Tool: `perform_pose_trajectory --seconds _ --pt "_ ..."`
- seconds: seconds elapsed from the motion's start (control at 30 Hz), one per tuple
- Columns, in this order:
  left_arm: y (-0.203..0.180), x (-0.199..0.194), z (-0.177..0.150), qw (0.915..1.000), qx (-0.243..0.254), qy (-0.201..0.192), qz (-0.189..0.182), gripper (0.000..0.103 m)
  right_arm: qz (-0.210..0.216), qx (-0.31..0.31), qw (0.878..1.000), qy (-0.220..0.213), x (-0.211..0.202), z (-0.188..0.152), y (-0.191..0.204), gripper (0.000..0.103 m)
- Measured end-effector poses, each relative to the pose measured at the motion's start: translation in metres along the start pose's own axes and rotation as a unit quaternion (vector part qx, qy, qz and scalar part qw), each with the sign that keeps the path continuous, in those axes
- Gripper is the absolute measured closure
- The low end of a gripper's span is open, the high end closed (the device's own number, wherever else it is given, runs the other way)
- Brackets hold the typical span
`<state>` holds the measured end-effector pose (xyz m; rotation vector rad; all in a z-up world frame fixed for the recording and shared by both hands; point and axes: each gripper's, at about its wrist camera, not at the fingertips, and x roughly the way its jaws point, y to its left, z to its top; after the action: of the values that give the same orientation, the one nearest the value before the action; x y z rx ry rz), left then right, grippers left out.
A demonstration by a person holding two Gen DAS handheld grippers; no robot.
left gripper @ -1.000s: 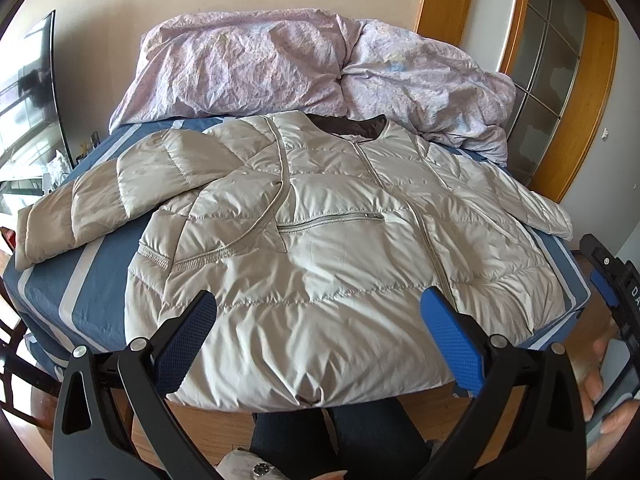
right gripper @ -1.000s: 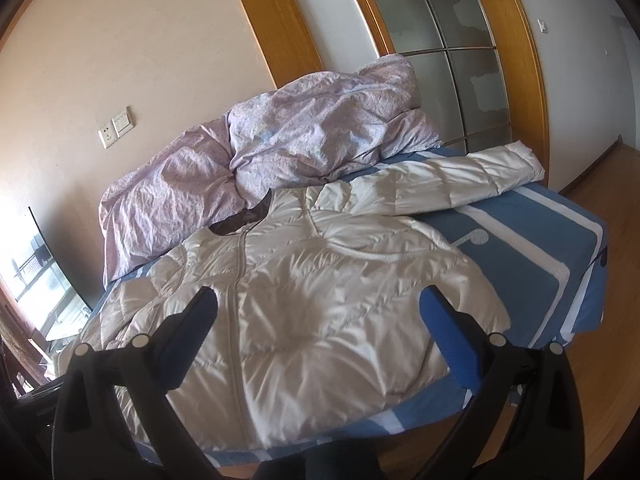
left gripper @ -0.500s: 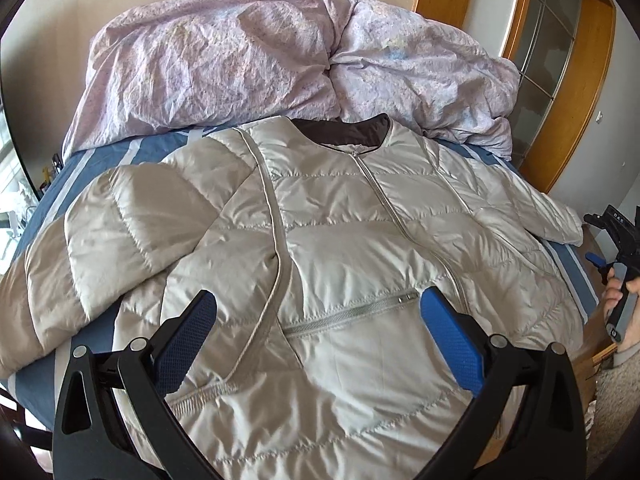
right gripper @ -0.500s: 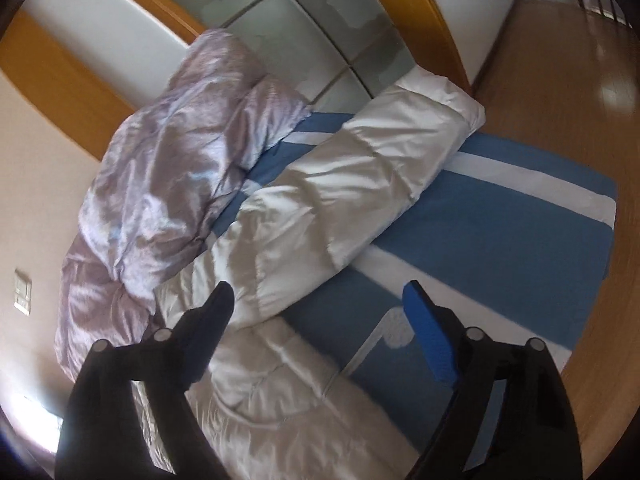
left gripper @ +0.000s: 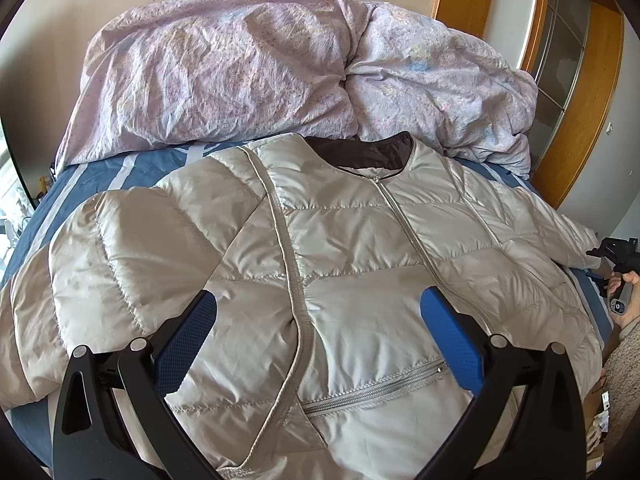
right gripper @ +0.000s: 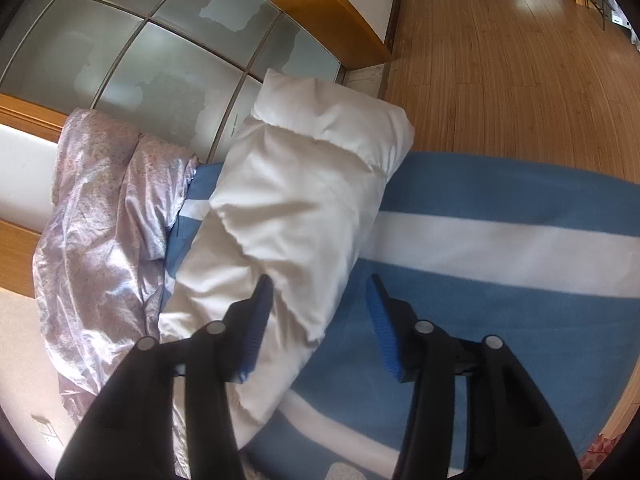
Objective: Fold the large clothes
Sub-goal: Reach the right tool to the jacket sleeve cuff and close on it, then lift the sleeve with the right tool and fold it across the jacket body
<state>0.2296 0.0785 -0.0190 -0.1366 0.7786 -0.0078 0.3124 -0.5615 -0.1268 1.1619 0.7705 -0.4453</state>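
Note:
A beige quilted down jacket [left gripper: 352,264] lies face up and zipped on the blue striped bed, collar toward the pillows. My left gripper [left gripper: 320,320] is open and empty, hovering over the jacket's left chest beside the sleeve seam. The jacket's right sleeve [right gripper: 304,200] stretches across the bed toward the glass door. My right gripper [right gripper: 320,308] is open, partly narrowed, with its jaws on either side of that sleeve's lower edge; I cannot tell if they touch it. The right gripper also shows at the far right of the left wrist view [left gripper: 616,260].
A crumpled lilac duvet [left gripper: 280,72] is piled at the head of the bed [right gripper: 500,240]. A wood-framed frosted glass door [right gripper: 160,40] stands beside the bed. A wooden floor [right gripper: 520,60] lies beyond the bed's edge.
Both grippers moved forward over the bed. The left went from the hem up to the chest. The right swung onto the right sleeve and its jaws narrowed.

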Motion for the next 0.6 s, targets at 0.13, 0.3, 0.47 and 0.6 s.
perform_pose_trajectory --seconds 0.13,0.3,0.47,0.6 --pt "0.007 0.0 -0.003 0.9999 -0.009 -0.009 -0.007 0.001 -0.011 0.002 1.0 -0.014 0.008 0.01 0.001 0.073" --pt "0.015 -0.008 -0.006 0.9994 -0.007 -0.034 -0.004 0.001 -0.046 -0.093 0.992 -0.071 -0.007 0.003 0.04 0.097" --pt "0.028 -0.015 -0.012 0.998 -0.01 -0.063 -0.006 0.001 -0.026 -0.231 0.964 -0.129 -0.042 -0.034 0.116 0.097" --pt "0.039 -0.022 -0.016 0.9951 -0.023 -0.095 -0.014 0.001 0.059 -0.335 0.932 -0.122 -0.071 -0.098 0.185 0.097"
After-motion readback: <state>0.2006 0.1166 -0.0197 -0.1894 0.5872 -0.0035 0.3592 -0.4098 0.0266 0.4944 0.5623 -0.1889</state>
